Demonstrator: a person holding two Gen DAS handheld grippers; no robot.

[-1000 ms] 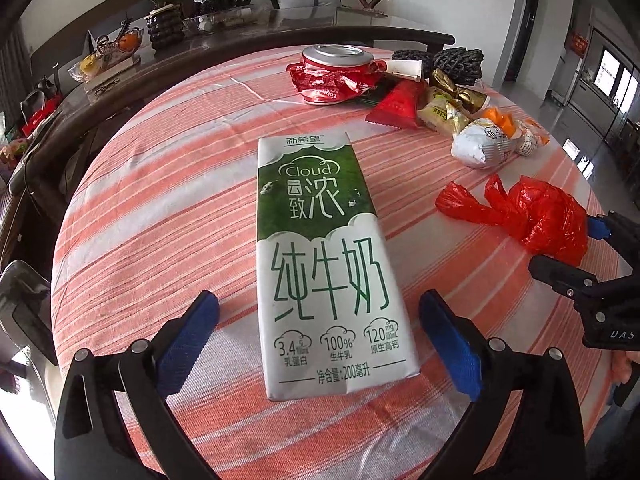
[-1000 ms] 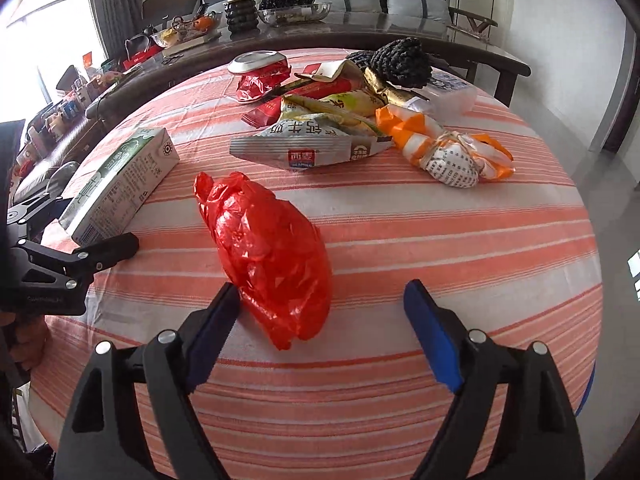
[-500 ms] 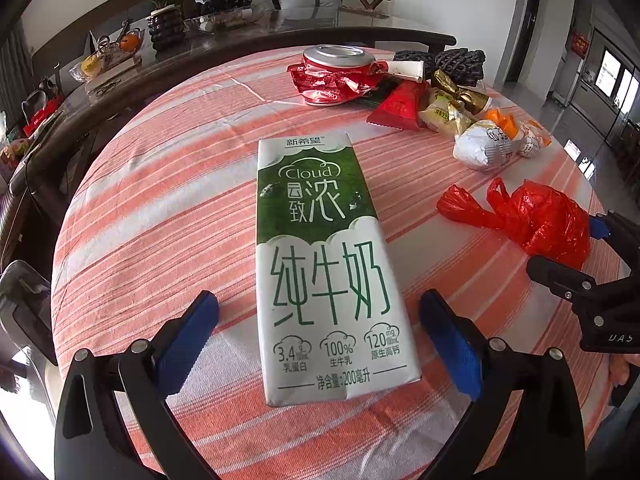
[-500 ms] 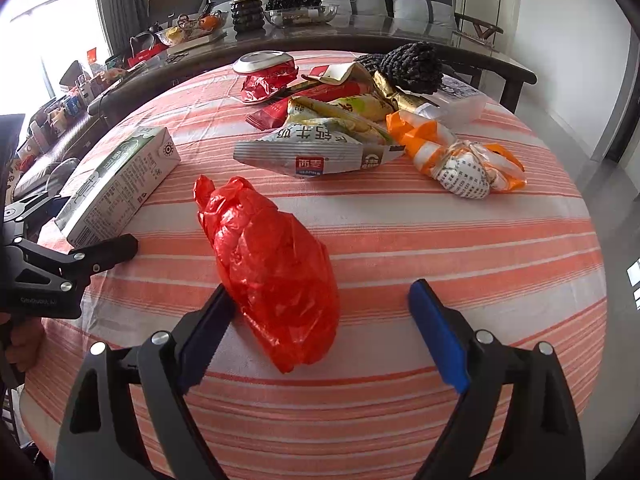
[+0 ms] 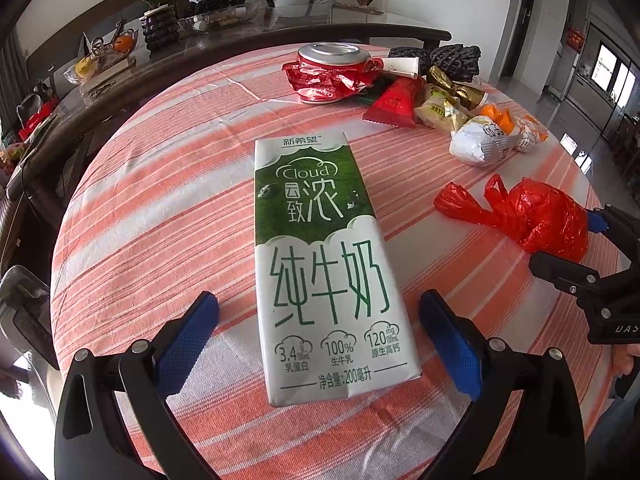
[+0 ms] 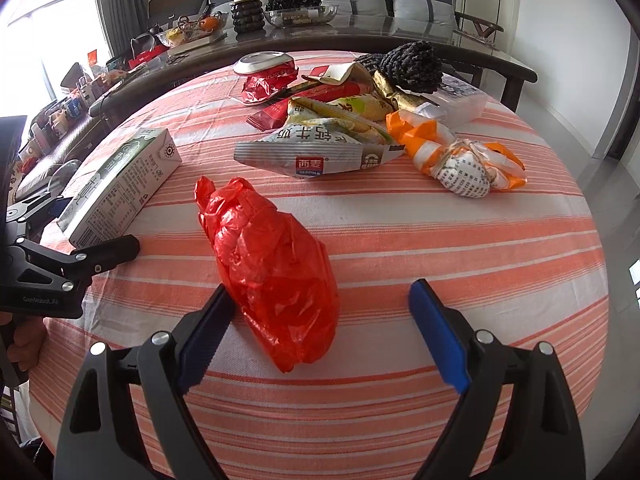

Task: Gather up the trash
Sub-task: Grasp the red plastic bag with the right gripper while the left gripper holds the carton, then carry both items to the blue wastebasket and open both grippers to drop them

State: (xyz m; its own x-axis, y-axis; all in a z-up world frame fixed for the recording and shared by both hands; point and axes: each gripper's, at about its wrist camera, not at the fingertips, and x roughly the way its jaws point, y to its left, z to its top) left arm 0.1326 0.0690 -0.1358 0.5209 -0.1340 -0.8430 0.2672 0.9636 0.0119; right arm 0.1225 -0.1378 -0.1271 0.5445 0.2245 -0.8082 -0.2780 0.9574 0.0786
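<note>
Green and white, the milk carton (image 5: 326, 264) lies flat on the striped counter (image 5: 160, 208) in the left wrist view, its near end between the two blue fingers (image 5: 188, 344) of the left gripper (image 5: 320, 350). Those fingers stand wide apart, one on each side of the carton, neither touching it. Farther back sits a crushed red can (image 5: 332, 72), and to its right a heap of snack wrappers (image 5: 432, 104) with a balled white wrapper (image 5: 480, 144) at its near edge. A red plastic bag (image 5: 532, 216) lies to the right of the carton, well apart from it, with the right gripper (image 5: 588, 248) just beside its far side.

From the right wrist view, the red plastic bag (image 6: 272, 268) lies lengthwise on the counter (image 6: 460, 240), its near end between the fingers (image 6: 438, 346) of the right gripper (image 6: 320, 334). These are spread apart too; the left one sits just beside the bag, though I cannot tell whether it touches. The milk carton (image 6: 120, 188) lies at the left with the left gripper (image 6: 76, 260) at its end. Beyond the bag lie the snack wrappers (image 6: 320, 152), the balled white wrapper (image 6: 468, 172) and the crushed red can (image 6: 268, 72).
</note>
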